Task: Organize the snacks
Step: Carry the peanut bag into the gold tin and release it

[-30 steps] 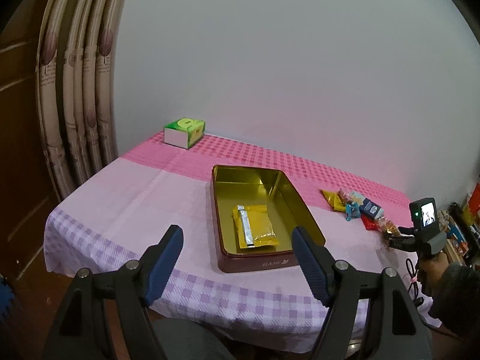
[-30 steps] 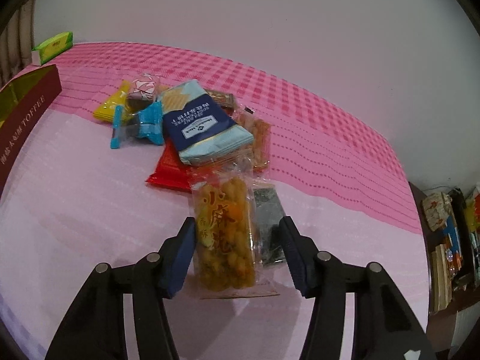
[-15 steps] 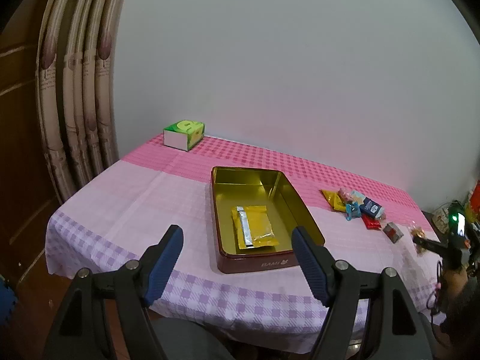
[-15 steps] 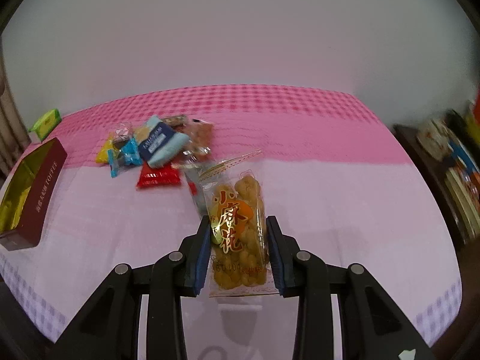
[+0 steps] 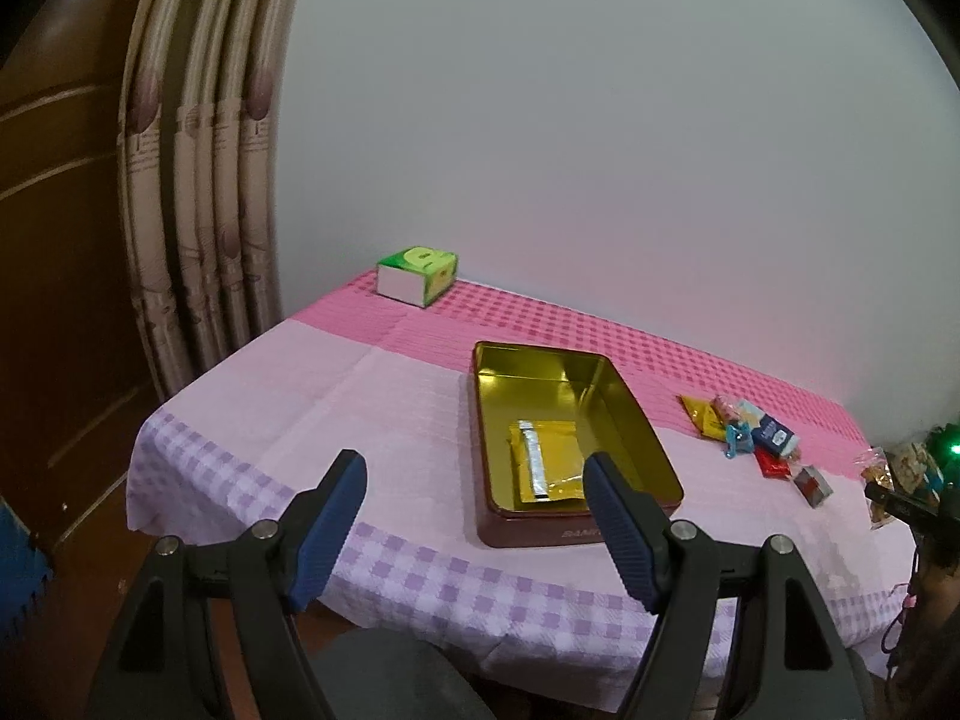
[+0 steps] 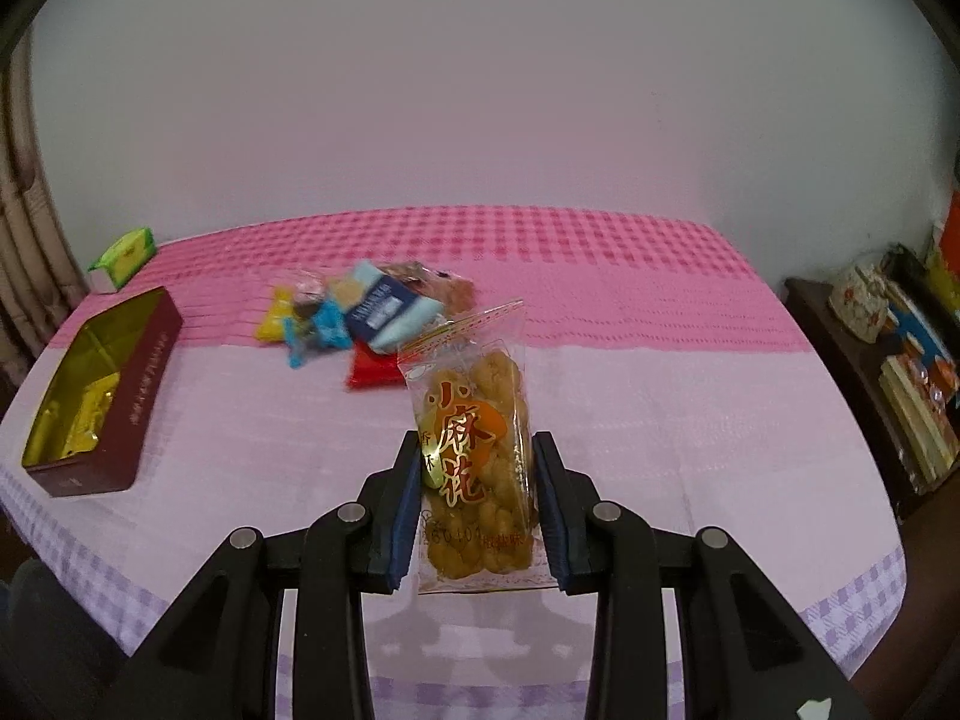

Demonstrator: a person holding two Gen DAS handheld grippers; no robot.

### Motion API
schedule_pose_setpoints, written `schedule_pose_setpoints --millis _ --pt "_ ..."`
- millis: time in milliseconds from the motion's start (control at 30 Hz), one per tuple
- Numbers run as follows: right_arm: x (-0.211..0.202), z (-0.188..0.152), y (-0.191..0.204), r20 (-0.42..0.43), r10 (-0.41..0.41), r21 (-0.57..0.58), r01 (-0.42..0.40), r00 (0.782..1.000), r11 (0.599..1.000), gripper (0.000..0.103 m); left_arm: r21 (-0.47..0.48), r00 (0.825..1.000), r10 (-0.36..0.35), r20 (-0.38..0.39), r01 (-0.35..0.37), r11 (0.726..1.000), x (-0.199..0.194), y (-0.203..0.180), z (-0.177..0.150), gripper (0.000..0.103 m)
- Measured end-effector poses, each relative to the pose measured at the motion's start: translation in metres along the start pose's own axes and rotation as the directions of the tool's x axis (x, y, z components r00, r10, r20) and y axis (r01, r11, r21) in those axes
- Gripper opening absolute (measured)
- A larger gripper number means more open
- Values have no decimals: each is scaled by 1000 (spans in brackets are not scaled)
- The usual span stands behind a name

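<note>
Snack packet [image 6: 474,456] of fried twists stands upright between the right gripper [image 6: 477,510] pads, clamped above the tablecloth [image 6: 660,420]; left gripper [image 5: 474,522] gapes empty.

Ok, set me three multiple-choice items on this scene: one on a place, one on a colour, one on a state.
1. Where is the green box?
A. far corner of the table by the curtain
B. inside the tin
C. on the snack pile

2. What colour is the inside of the tin?
A. blue
B. gold
C. white

3. How is the right gripper?
A. open and empty
B. shut on a clear snack packet
C. shut on a red packet

Answers: 1 A, it sits at the pink checked far edge. 2 B, its walls shine gold. 3 B, the fingers press both sides of the packet.
</note>
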State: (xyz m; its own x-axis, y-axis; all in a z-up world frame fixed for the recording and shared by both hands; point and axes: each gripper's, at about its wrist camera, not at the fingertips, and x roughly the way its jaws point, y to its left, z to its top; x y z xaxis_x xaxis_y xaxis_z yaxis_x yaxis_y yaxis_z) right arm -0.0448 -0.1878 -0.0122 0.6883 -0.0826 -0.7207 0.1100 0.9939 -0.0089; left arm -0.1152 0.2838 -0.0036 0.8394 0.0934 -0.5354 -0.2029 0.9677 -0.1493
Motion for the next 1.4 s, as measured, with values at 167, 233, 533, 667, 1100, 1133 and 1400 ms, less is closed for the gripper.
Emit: schedule_pose_setpoints --millis 167,233,533,667,1100,1133,1400 --pt "-16 17 32 34 22 -60 -20 999 998 32 -33 1000 19 1 -19 999 -4 8 0 76" --pt "-22 25 44 49 32 -83 -28 998 996 32 -34 999 34 5 -34 999 -6 8 0 76" --pt "-29 54 115 79 112 -179 -96 991 979 32 -92 978 210 3 -209 974 -5 27 3 76" --pt "-19 54 158 55 155 -247 -137 986 959 32 -131 971 237 -23 -238 962 -1 39 3 76" --pt "32 50 301 -56 291 -386 -289 955 876 32 -140 966 251 -62 -258 956 18 52 4 76" --pt "34 49 308 -60 295 -393 -294 954 871 32 -141 966 250 -65 -257 956 19 53 4 76" --pt "59 45 347 -105 314 -416 -328 944 848 32 -146 966 242 -92 -254 956 28 59 4 76"
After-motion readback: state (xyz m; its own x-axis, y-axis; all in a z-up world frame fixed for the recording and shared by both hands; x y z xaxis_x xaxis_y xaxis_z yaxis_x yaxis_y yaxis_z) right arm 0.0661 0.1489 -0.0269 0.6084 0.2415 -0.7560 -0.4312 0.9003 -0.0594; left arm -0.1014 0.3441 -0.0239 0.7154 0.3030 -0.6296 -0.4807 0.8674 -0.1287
